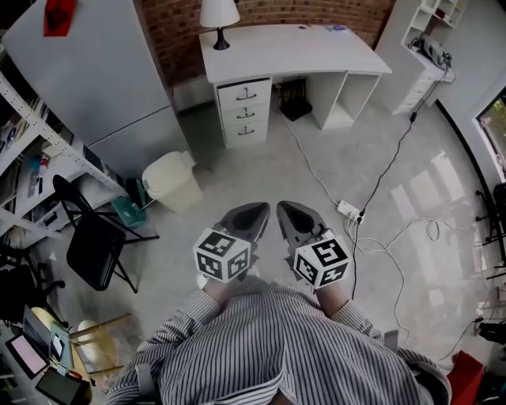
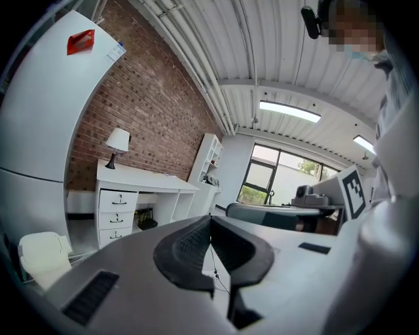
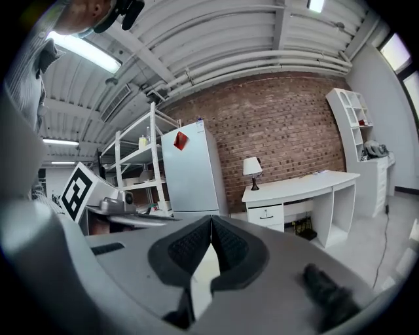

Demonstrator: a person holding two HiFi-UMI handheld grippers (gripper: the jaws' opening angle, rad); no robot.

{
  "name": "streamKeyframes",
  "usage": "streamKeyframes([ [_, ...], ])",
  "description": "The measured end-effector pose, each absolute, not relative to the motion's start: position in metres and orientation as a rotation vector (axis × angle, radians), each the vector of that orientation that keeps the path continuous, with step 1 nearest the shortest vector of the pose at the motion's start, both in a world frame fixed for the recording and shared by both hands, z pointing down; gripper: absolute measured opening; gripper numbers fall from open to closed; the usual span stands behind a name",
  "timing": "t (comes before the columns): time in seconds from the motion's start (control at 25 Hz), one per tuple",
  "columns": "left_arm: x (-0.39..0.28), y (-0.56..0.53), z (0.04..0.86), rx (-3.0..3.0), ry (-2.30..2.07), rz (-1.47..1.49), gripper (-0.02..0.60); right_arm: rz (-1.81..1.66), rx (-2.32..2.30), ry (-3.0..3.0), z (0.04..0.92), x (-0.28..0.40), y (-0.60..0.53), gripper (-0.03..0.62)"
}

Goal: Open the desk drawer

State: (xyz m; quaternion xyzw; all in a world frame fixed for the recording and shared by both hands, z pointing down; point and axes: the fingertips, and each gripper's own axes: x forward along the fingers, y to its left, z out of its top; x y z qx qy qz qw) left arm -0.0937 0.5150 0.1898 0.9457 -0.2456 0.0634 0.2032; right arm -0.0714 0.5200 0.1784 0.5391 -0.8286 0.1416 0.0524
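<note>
A white desk (image 1: 292, 49) stands against the brick wall at the top of the head view, with a stack of three closed drawers (image 1: 244, 112) under its left end. The same drawers (image 2: 118, 216) show far off in the left gripper view and the top drawer (image 3: 266, 214) in the right gripper view. My left gripper (image 1: 254, 210) and right gripper (image 1: 285, 209) are held side by side close to my body, well short of the desk. Both are shut with nothing between the jaws.
A table lamp (image 1: 219, 19) stands on the desk's left end. A cream bin (image 1: 172, 180), a black folding chair (image 1: 95, 245), a white fridge (image 1: 87, 71) and shelving lie left. A power strip (image 1: 348, 210) and cables cross the floor on the right. White shelves (image 1: 427, 47) stand far right.
</note>
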Motion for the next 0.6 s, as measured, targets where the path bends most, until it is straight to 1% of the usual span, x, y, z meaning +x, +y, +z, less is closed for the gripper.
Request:
streamKeyframes([
  [0.44,-0.099,0.436,0.214,2.554,-0.681,0.178,0.012,0.542,1.628,-2.49,0.197,-0.072,0.441,0.017],
  [0.6,-0.092,0.409,0.216,2.537,-0.694,0.16,0.012,0.548,1.609,-2.497,0.204,-0.064,0.414,0.017],
])
